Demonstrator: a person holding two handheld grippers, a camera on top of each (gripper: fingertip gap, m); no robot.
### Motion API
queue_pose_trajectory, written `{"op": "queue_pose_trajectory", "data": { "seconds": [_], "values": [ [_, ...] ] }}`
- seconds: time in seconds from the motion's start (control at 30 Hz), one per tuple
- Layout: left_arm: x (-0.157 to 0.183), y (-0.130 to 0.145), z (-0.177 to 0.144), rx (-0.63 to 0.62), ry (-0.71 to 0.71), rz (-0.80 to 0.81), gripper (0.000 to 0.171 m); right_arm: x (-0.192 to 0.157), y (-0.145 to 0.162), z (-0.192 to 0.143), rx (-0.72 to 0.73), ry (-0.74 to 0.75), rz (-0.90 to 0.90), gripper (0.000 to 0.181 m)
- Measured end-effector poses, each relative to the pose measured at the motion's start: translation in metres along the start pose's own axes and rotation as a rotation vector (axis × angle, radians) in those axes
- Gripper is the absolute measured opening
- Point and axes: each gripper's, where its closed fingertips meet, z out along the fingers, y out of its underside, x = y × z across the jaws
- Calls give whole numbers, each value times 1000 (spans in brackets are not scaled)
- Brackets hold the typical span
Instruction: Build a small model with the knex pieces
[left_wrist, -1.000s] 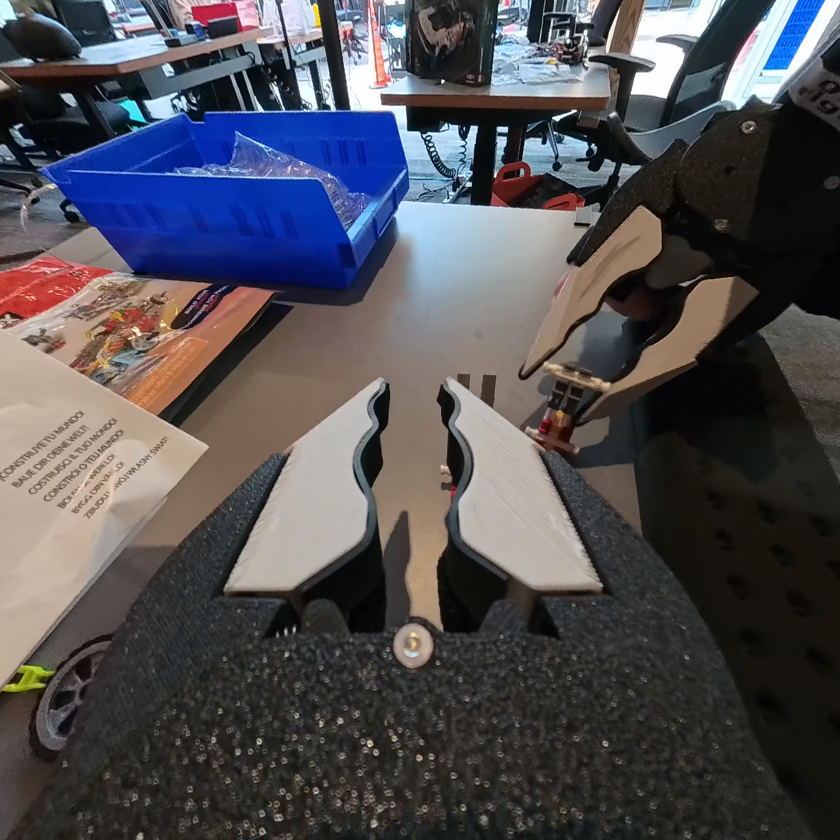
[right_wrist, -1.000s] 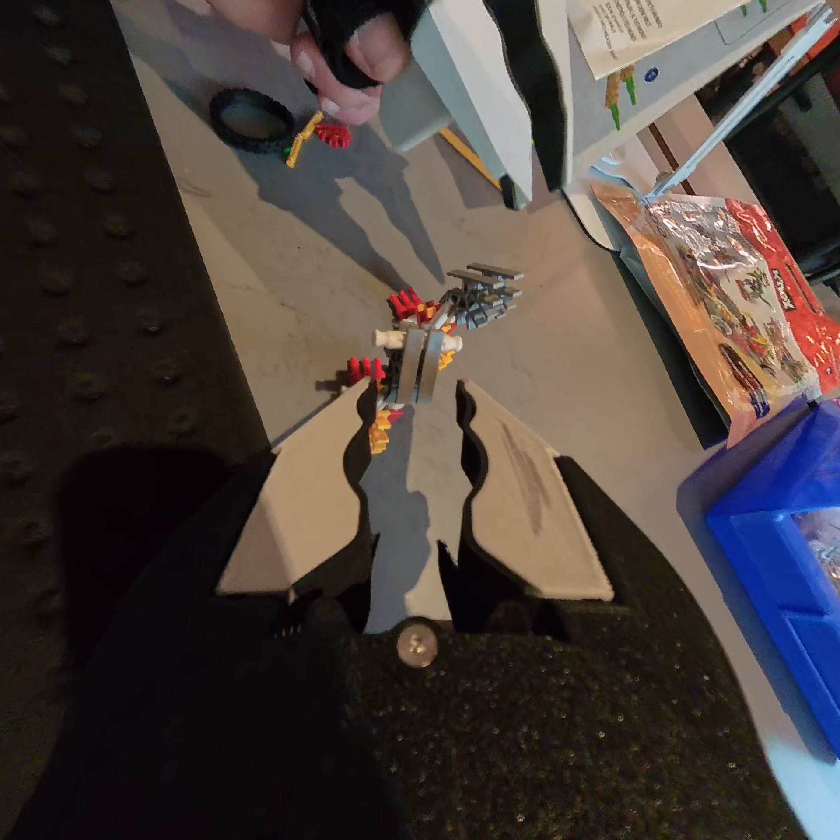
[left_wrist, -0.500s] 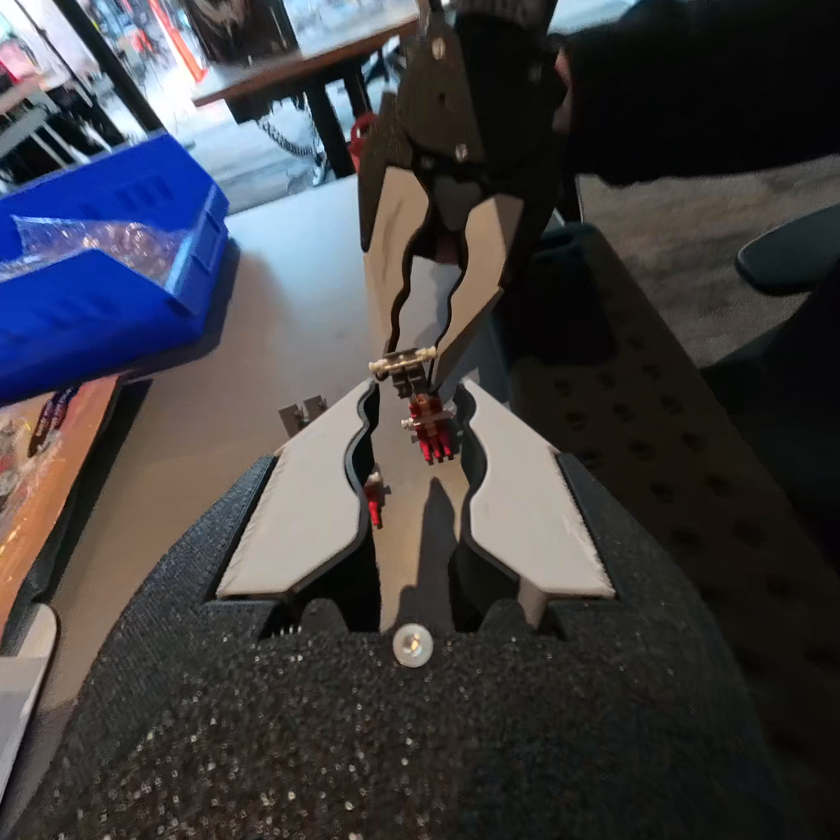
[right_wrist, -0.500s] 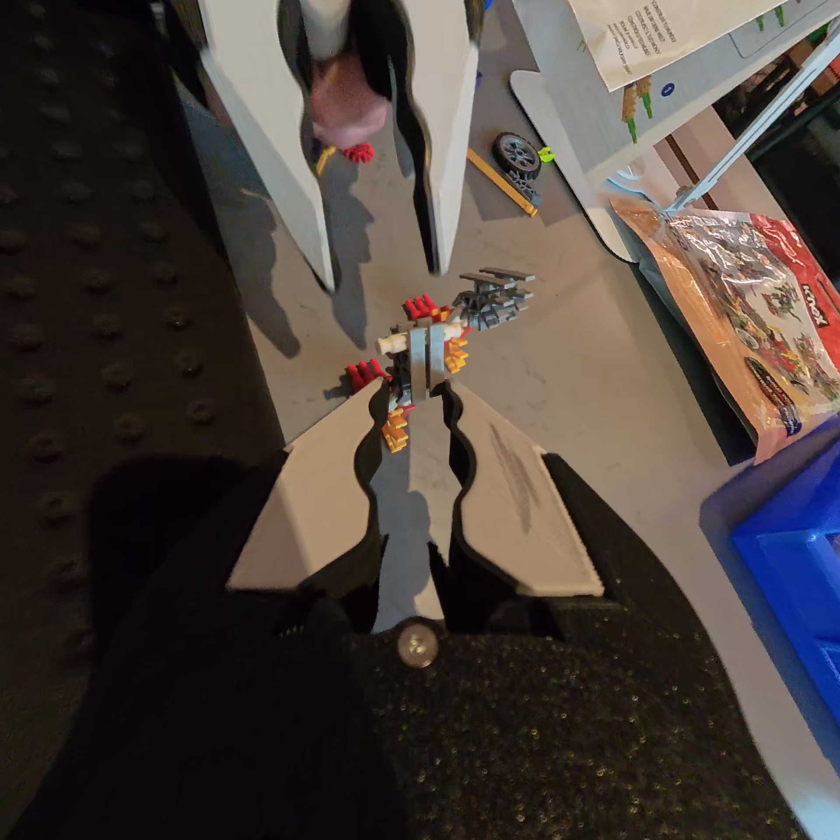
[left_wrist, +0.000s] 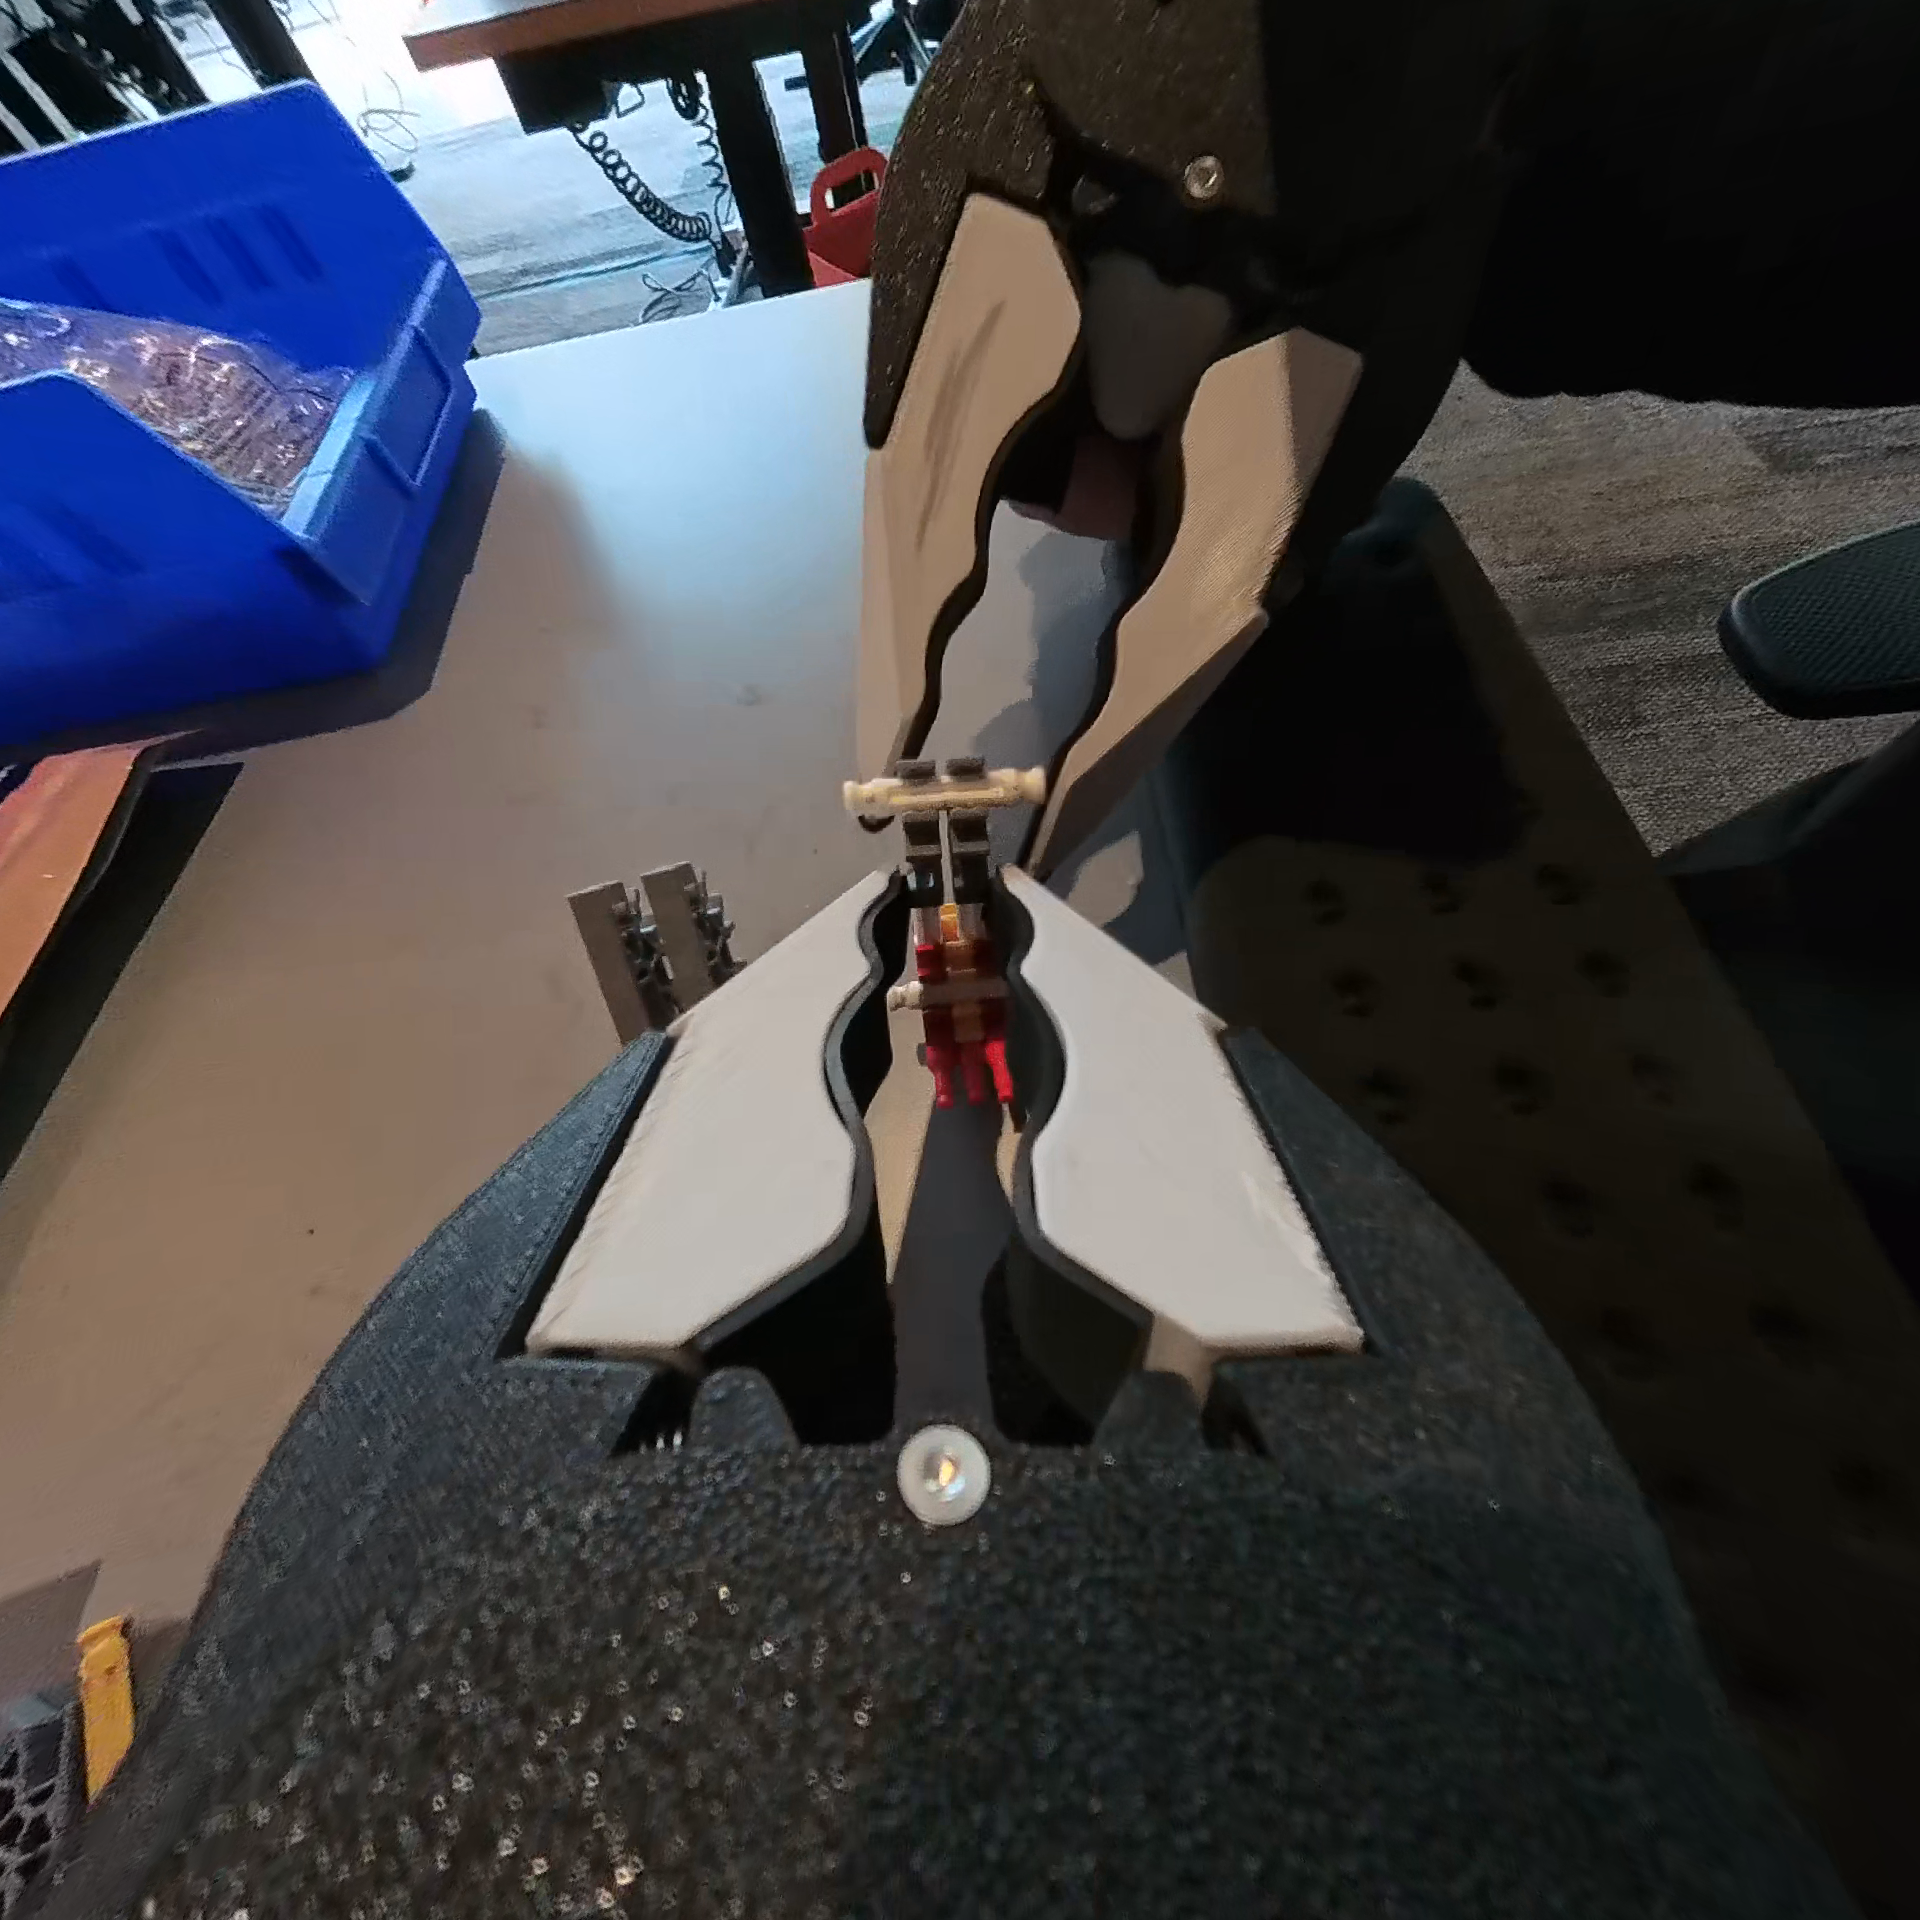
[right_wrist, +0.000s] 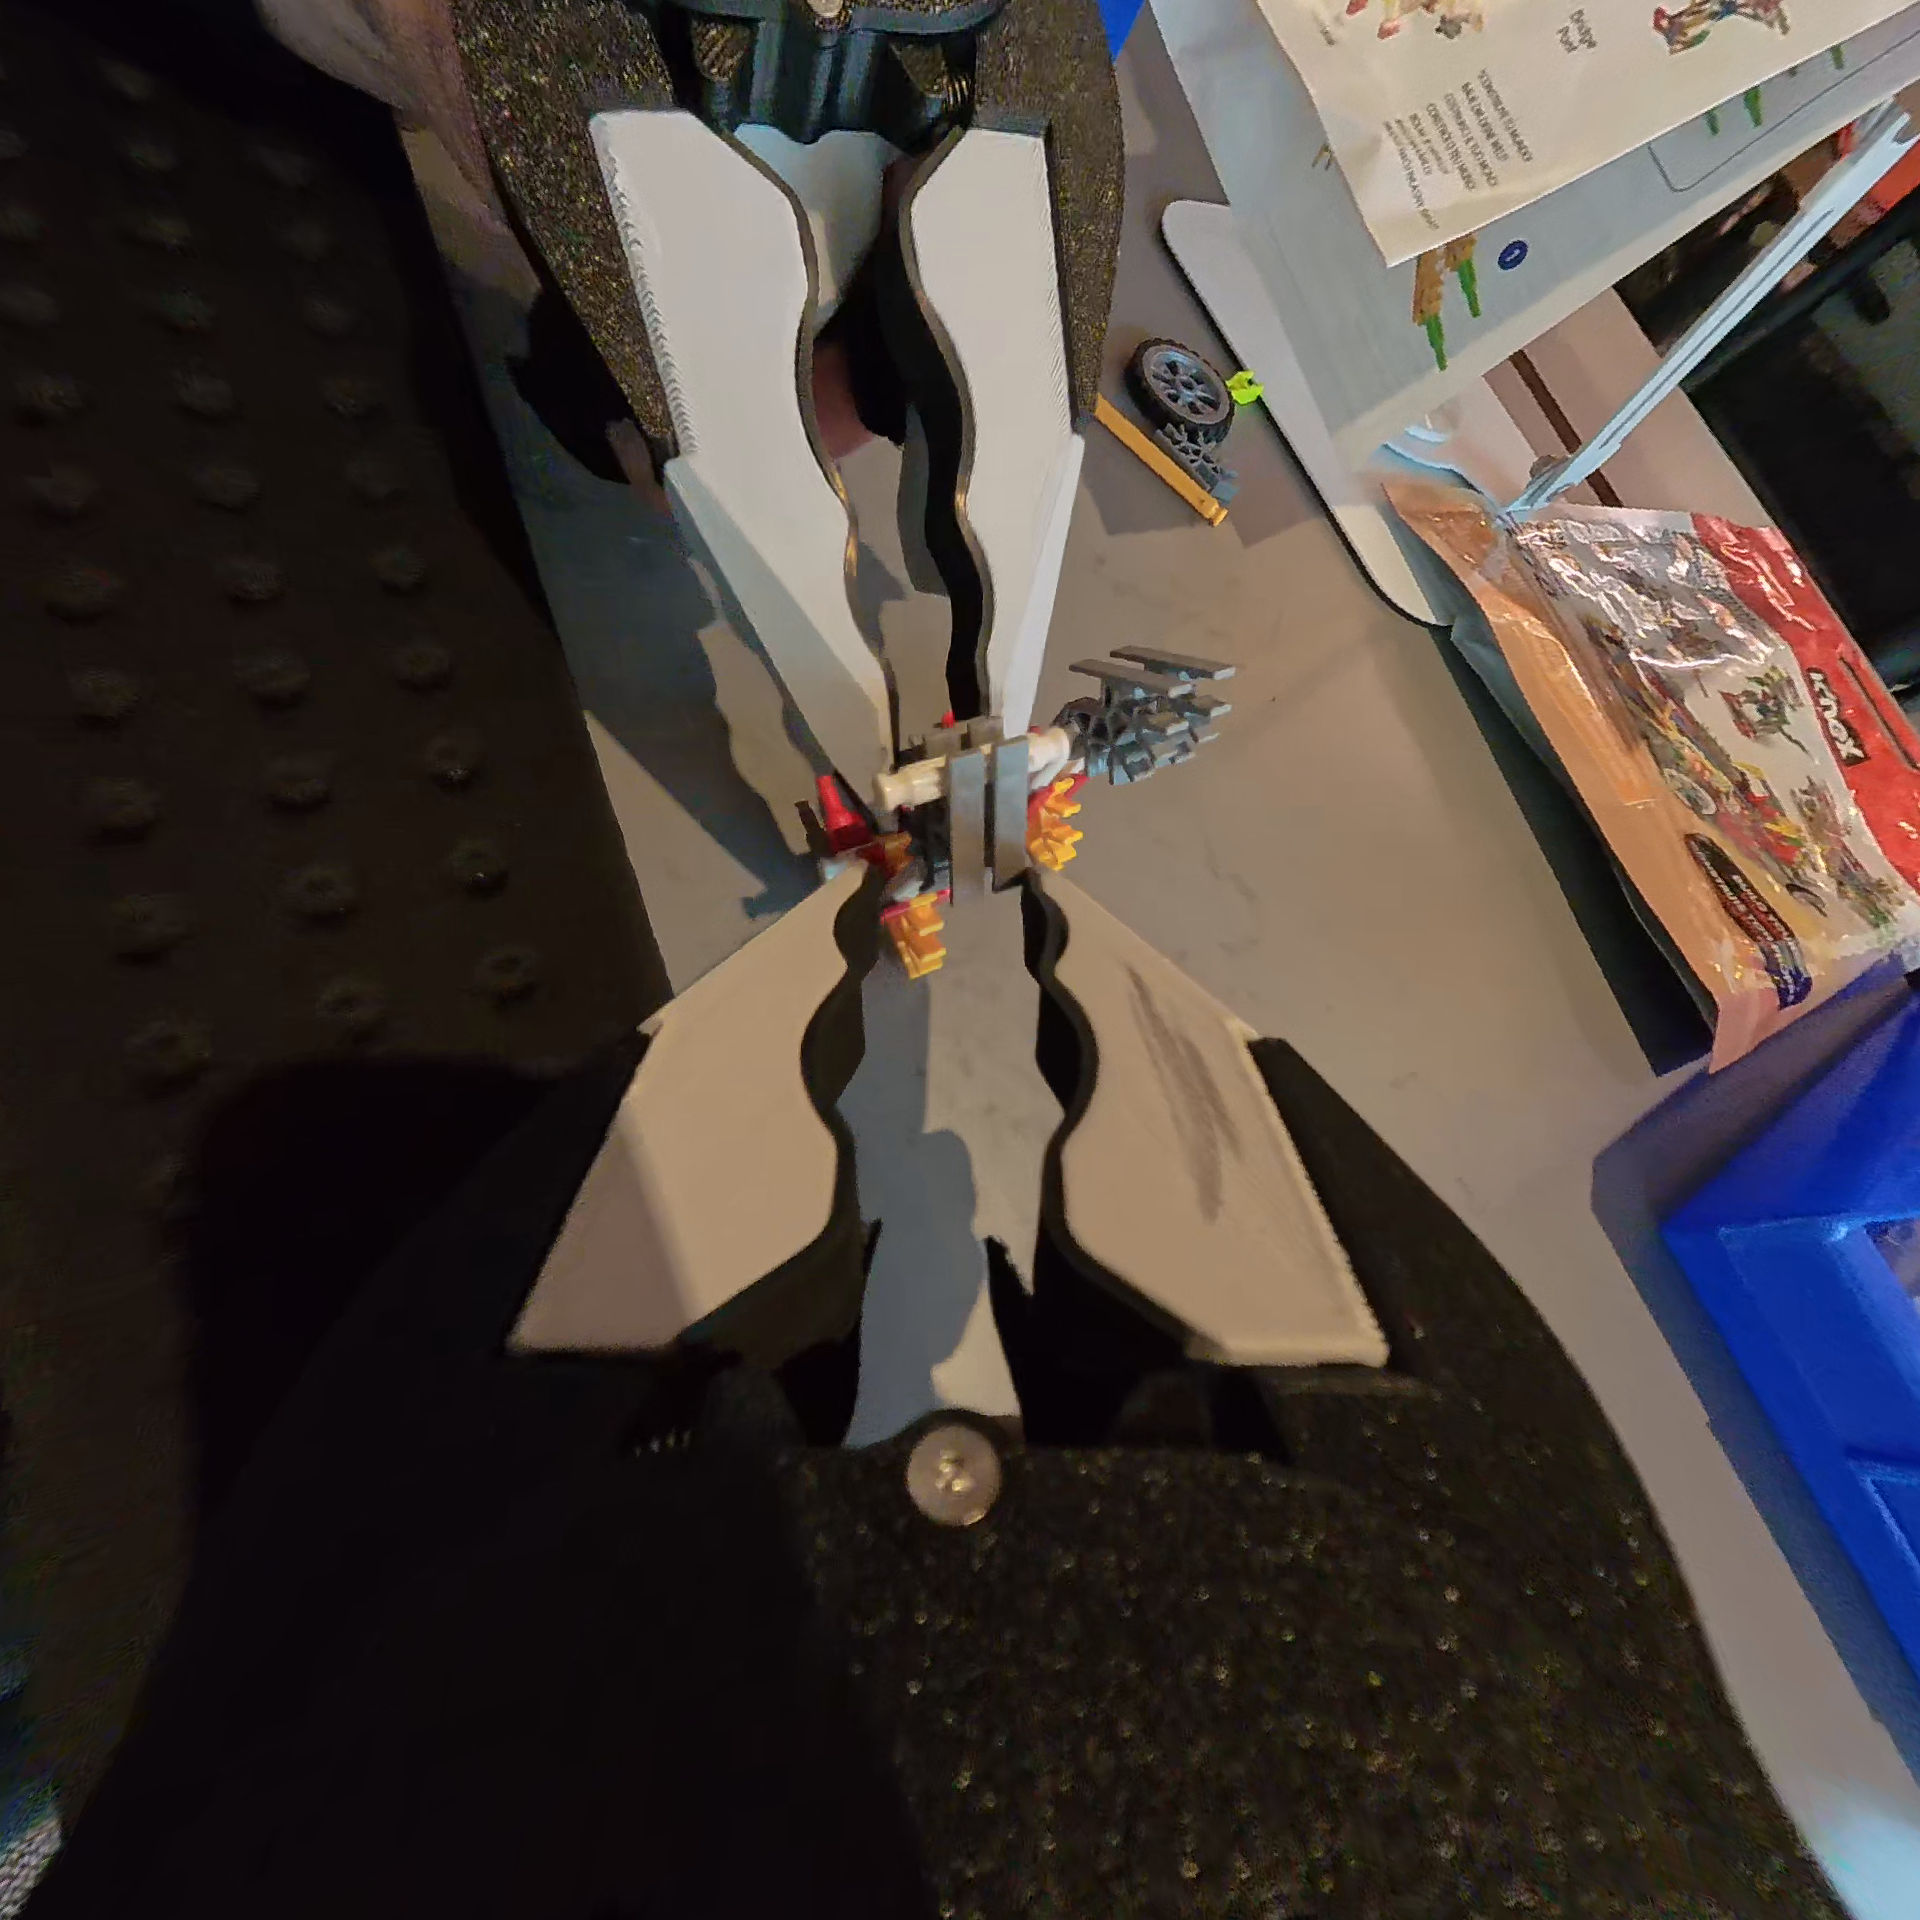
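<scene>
A small toy assembly of grey, red and orange connectors with a white rod (left_wrist: 940, 795) stands on the grey table (left_wrist: 623, 540). My left gripper (left_wrist: 951, 888) is shut on the assembly (left_wrist: 961, 997) from the near side. My right gripper (left_wrist: 971, 790) comes down from the far side, its tips on either side of the grey top part by the white rod. In the right wrist view my right gripper (right_wrist: 940, 888) is shut on the same assembly (right_wrist: 971, 821), and the left gripper (right_wrist: 940, 732) meets it from above.
A loose grey connector cluster (left_wrist: 665, 945) (right_wrist: 1143, 717) lies just beside the assembly. A blue bin (left_wrist: 208, 499) (right_wrist: 1818, 1309), a toy packet (right_wrist: 1714, 748), an instruction booklet (right_wrist: 1558, 114), a wheel (right_wrist: 1184, 390) and a yellow rod (right_wrist: 1153, 457) lie around. A black dotted mat (right_wrist: 208, 623) borders the table. My two grippers' fingertips are within a few centimetres of each other.
My left gripper has swung over to face the right one, moved up to the assembly and narrowed onto it. The right gripper closed from a wider gap and stays on the assembly.
</scene>
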Motion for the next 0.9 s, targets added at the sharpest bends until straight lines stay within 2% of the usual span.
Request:
{"op": "queue_pose_trajectory", "data": {
  "seconds": [0.2,0.4,0.5,0.53,0.63,0.9],
  "values": [
    [0,0,-1,2,12,-14,14,1,-3,-9,5,10,3,27],
    [5,-4,0,10,38,5,13,-4,-16,-14,65,6,23,36],
    [15,-4,3,7,110,-9,14,-10,-17,-10,77,-36,40,34],
    [14,-2,4,4,107,-10,14,-12,-15,-9,72,-46,44,28],
    [16,-2,3,21,130,-23,14,-14,-16,-10,81,-56,67,26],
    [4,-2,-4,-15,23,57,37,-15,-17,-9,77,-52,141,25]
  ]
}}
